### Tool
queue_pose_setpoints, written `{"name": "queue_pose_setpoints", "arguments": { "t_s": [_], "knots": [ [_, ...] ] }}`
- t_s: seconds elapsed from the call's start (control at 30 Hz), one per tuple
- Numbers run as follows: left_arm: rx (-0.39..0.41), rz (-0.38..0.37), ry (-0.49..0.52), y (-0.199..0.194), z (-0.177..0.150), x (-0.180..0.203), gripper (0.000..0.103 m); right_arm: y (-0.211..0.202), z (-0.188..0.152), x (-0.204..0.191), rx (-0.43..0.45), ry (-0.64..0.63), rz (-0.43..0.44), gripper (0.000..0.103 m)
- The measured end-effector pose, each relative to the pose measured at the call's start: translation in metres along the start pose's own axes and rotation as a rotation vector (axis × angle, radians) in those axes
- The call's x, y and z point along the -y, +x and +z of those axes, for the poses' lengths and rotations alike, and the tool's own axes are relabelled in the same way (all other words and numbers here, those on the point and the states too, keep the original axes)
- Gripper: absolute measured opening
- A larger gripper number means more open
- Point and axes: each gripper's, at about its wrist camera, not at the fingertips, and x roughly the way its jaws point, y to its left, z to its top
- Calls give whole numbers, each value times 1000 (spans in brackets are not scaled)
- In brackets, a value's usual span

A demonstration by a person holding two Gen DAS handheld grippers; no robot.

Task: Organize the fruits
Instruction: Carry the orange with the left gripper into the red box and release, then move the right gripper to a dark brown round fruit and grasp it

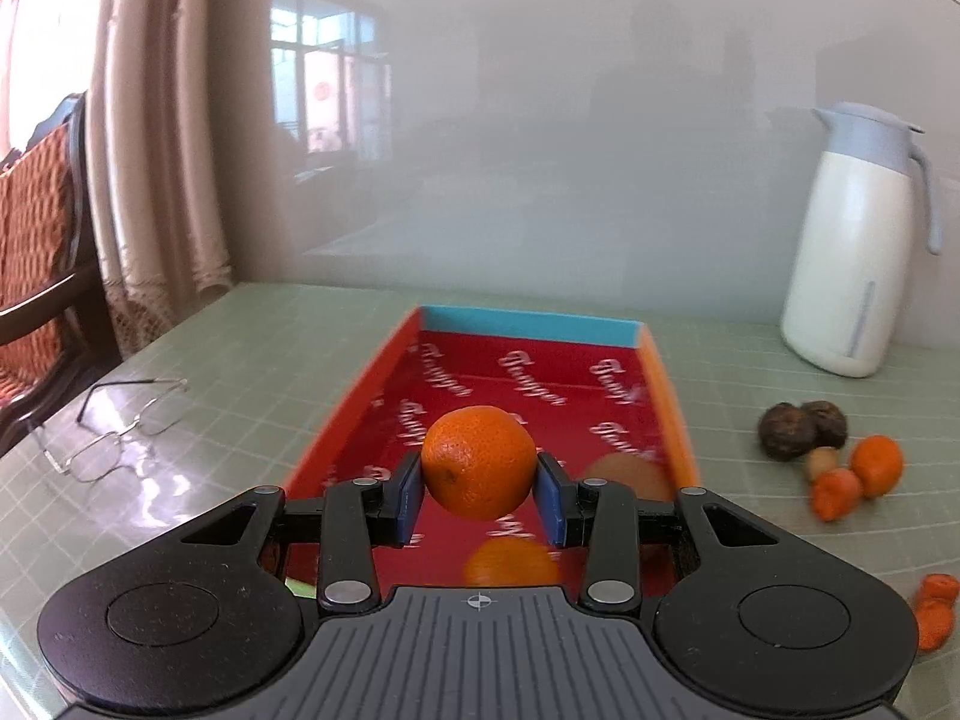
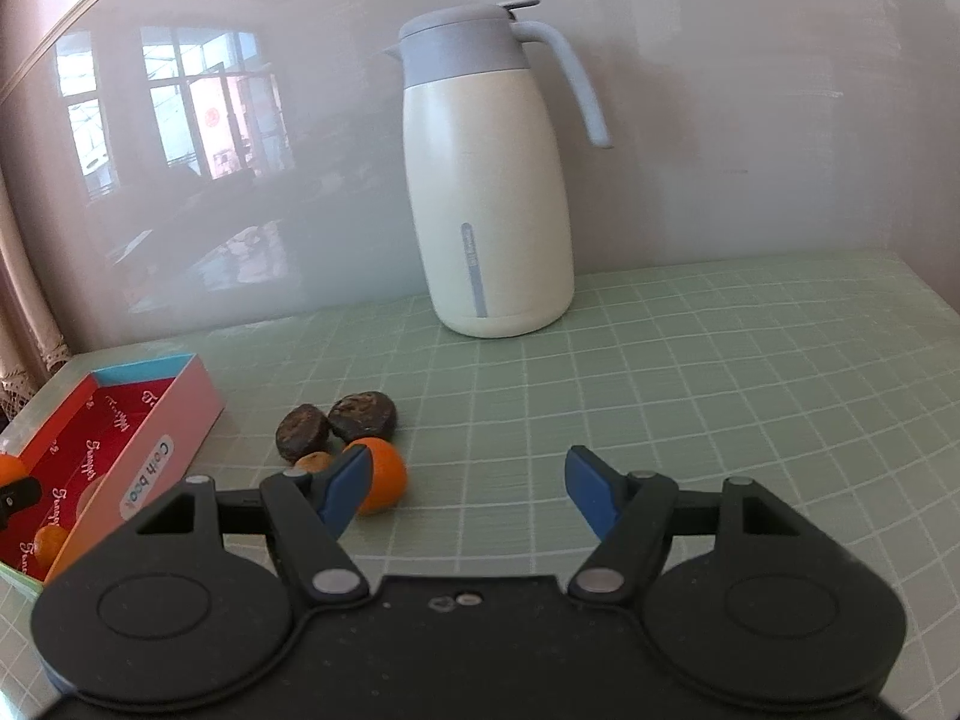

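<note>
My left gripper (image 1: 479, 498) is shut on an orange mandarin (image 1: 478, 461) and holds it above the red-lined box (image 1: 528, 372). Inside the box lie another mandarin (image 1: 510, 561) and a brownish fruit (image 1: 630, 474). The box also shows in the right wrist view (image 2: 180, 414) at the left. My right gripper (image 2: 465, 489) is open and empty above the table. A mandarin (image 2: 384, 474), two dark wrinkled fruits (image 2: 336, 420) and a small brown fruit (image 2: 315, 461) lie just left of its left finger. The same pile shows in the left wrist view (image 1: 834, 450).
A white and grey-blue thermos jug (image 2: 486, 180) stands at the back against the glossy wall. Eyeglasses (image 1: 114, 426) lie left of the box. Orange pieces (image 1: 933, 606) lie at the right. A chair (image 1: 36, 252) stands beyond the table's left edge.
</note>
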Motion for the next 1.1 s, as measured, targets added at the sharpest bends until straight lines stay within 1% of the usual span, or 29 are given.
{"name": "queue_pose_setpoints", "arguments": {
  "t_s": [0.23, 0.3, 0.33, 0.37, 0.4, 0.43, 0.47, 0.5, 0.57, 0.6, 0.67, 0.7, 0.73, 0.83, 0.97, 1.1],
  "knots": [
    [-48, 45, -43, 16, -3, -20, 40, 0, -2, 2, -4, -6, -10, 71],
    [-45, 42, -52, 17, -4, -21, 40, 0, -2, 4, -5, -4, -14, 71],
    [-41, 43, -53, 16, -4, -20, 42, -1, -2, 5, -5, -3, -16, 71],
    [-36, 43, -49, 15, -4, -19, 51, -1, -2, 6, -4, -2, -18, 71],
    [-30, 47, -44, 14, -4, -17, 57, -2, -2, 7, -4, -1, -20, 71],
    [-21, 51, -38, 12, -4, -16, 67, -2, -2, 8, -4, -1, -21, 71],
    [-10, 53, -33, 10, -4, -14, 73, -3, -3, 9, -4, 0, -22, 71],
    [7, 53, -29, 7, -3, -12, 75, -3, -3, 10, -3, 0, -22, 71],
    [24, 55, -21, 3, -2, -9, 83, -3, -2, 12, -2, 1, -24, 71],
    [32, 55, -17, 0, -2, -7, 86, -4, -2, 13, -2, 2, -25, 71],
    [57, 69, -5, -5, -2, -3, 98, -4, -2, 16, -1, 7, -27, 71],
    [72, 78, 3, -7, -1, -1, 101, -5, -2, 17, 1, 10, -27, 71],
    [89, 85, 11, -10, -1, 1, 103, -5, -2, 18, 2, 11, -28, 71],
    [113, 91, 35, -16, -1, 7, 103, -7, -2, 20, 5, 13, -31, 71],
    [106, 82, 44, -17, -1, 13, 103, -7, -1, 24, 6, 18, -35, 71],
    [122, 86, 45, -20, -1, 14, 103, -8, -1, 23, 9, 22, -32, 71]
  ]
}}
